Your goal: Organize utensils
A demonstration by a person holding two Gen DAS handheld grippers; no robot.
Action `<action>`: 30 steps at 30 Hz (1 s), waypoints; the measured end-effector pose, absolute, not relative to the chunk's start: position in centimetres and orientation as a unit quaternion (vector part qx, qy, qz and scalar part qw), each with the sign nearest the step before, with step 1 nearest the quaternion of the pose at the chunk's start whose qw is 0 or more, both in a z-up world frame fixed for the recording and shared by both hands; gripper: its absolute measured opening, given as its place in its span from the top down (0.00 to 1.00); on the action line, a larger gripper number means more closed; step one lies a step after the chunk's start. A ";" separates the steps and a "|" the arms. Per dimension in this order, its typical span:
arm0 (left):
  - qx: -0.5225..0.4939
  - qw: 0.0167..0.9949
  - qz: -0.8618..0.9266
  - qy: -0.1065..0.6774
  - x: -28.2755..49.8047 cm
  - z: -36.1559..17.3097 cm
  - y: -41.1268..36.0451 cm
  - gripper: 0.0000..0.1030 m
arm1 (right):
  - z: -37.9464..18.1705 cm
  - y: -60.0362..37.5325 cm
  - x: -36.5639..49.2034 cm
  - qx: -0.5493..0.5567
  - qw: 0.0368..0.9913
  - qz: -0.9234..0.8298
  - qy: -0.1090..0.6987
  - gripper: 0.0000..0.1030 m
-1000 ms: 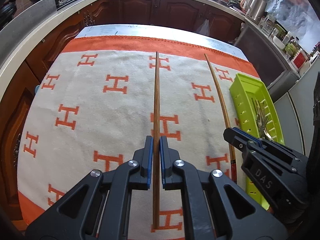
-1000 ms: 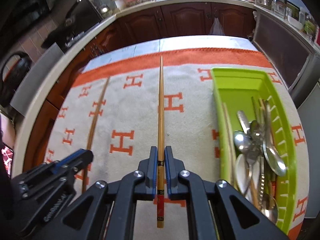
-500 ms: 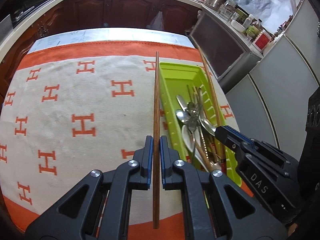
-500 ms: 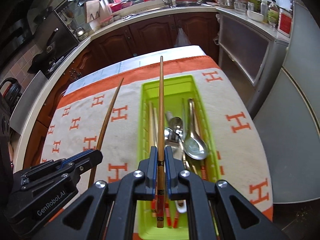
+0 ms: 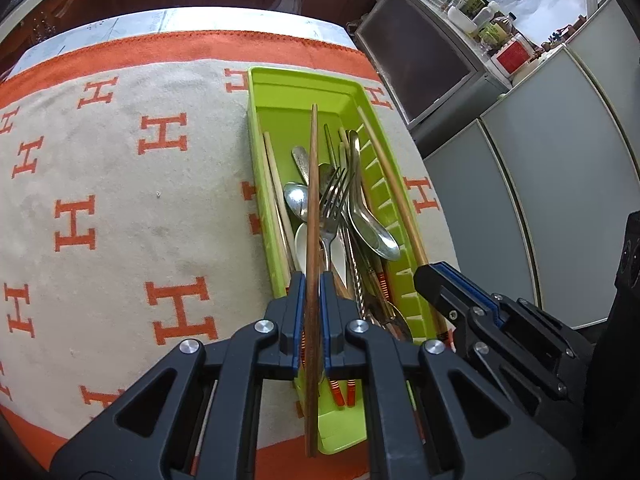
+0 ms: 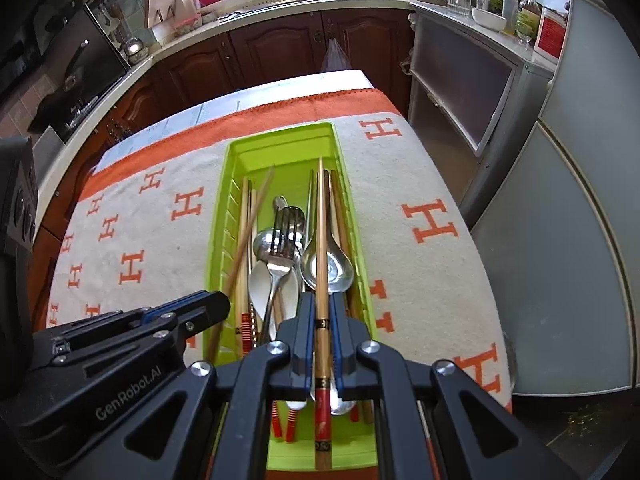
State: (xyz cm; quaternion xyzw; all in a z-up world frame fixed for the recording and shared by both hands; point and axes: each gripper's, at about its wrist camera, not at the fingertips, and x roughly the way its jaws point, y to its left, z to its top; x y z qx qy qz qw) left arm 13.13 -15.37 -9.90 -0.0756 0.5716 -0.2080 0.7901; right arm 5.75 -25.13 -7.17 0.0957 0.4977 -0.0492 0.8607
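Note:
A lime-green utensil tray [image 5: 304,88] [image 6: 280,140] lies lengthwise on the orange-and-cream cloth, holding a fork [image 5: 334,196] [image 6: 282,240], spoons [image 5: 370,220] [image 6: 332,268] and several chopsticks. My left gripper [image 5: 311,280] is shut on a dark brown chopstick [image 5: 313,184] that hangs above the tray, pointing along it. My right gripper [image 6: 322,300] is shut on a lighter chopstick with a red end [image 6: 321,232], also above the tray. In the left wrist view the right gripper [image 5: 432,276] and its chopstick [image 5: 394,188] run along the tray's right wall. In the right wrist view the left gripper [image 6: 216,304] sits at the tray's left.
The cloth [image 5: 120,200] [image 6: 432,280] covers a table whose right edge drops to grey cabinets [image 5: 540,184] [image 6: 580,200]. Dark wooden cupboards [image 6: 280,48] and a worktop with bottles, a bowl and a kettle stand behind.
Both grippers have carried their chopsticks to the right, from above the bare cloth to above the green tray. Each stays shut on its chopstick.

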 end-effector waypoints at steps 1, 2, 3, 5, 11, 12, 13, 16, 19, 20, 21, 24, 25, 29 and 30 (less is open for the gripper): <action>-0.077 0.790 -0.208 0.572 13.2 -10.0 -15.3 0.96 | -7.2 -25.2 5.7 0.095 0.860 -0.050 0.498 0.93; -0.074 0.790 -0.208 0.572 13.2 -10.0 -15.3 0.95 | -7.2 -25.3 5.7 0.097 0.860 -0.050 0.498 0.93; -0.072 0.790 -0.209 0.572 13.1 -10.0 -15.3 0.95 | -7.2 -25.4 5.7 0.101 0.860 -0.050 0.498 0.93; -0.070 0.790 -0.210 0.572 13.0 -9.9 -15.0 0.92 | -7.2 -25.6 5.6 0.106 0.860 -0.050 0.496 0.93; -0.070 0.795 -0.197 0.569 12.8 -9.2 -13.5 0.77 | -6.8 -25.7 5.1 0.114 0.861 -0.049 0.494 0.93; -0.071 0.796 -0.194 0.568 12.7 -9.2 -13.1 0.77 | -6.7 -25.6 5.1 0.116 0.861 -0.046 0.494 0.93; -0.070 0.798 -0.190 0.567 12.6 -9.0 -12.7 0.77 | -6.6 -25.5 4.9 0.117 0.861 -0.043 0.494 0.93; -0.063 0.806 -0.180 0.560 12.1 -8.4 -11.6 0.76 | -6.4 -24.9 4.5 0.115 0.862 -0.035 0.493 0.93; -0.053 0.815 -0.170 0.551 11.2 -7.7 -10.6 0.76 | -6.1 -24.2 4.1 0.114 0.862 -0.027 0.493 0.93; -0.049 0.818 -0.167 0.548 10.9 -7.4 -10.3 0.75 | -6.0 -24.0 3.9 0.114 0.863 -0.025 0.492 0.93; -0.046 0.822 -0.165 0.544 10.6 -7.1 -10.0 0.75 | -6.0 -23.8 3.8 0.114 0.863 -0.023 0.492 0.93; -0.036 0.832 -0.157 0.531 9.5 -6.2 -9.2 0.65 | -5.6 -23.2 3.3 0.117 0.864 -0.014 0.490 0.93; -0.032 0.837 -0.154 0.524 9.1 -5.8 -8.8 0.62 | -5.4 -23.0 3.1 0.117 0.864 -0.010 0.490 0.93; -0.019 0.852 -0.138 0.504 7.6 -4.5 -7.6 0.54 | -4.8 -22.2 2.2 0.126 0.866 0.006 0.484 0.92; -0.017 0.856 -0.133 0.499 7.3 -4.2 -7.2 0.52 | -4.7 -22.0 1.9 0.129 0.866 0.010 0.483 0.91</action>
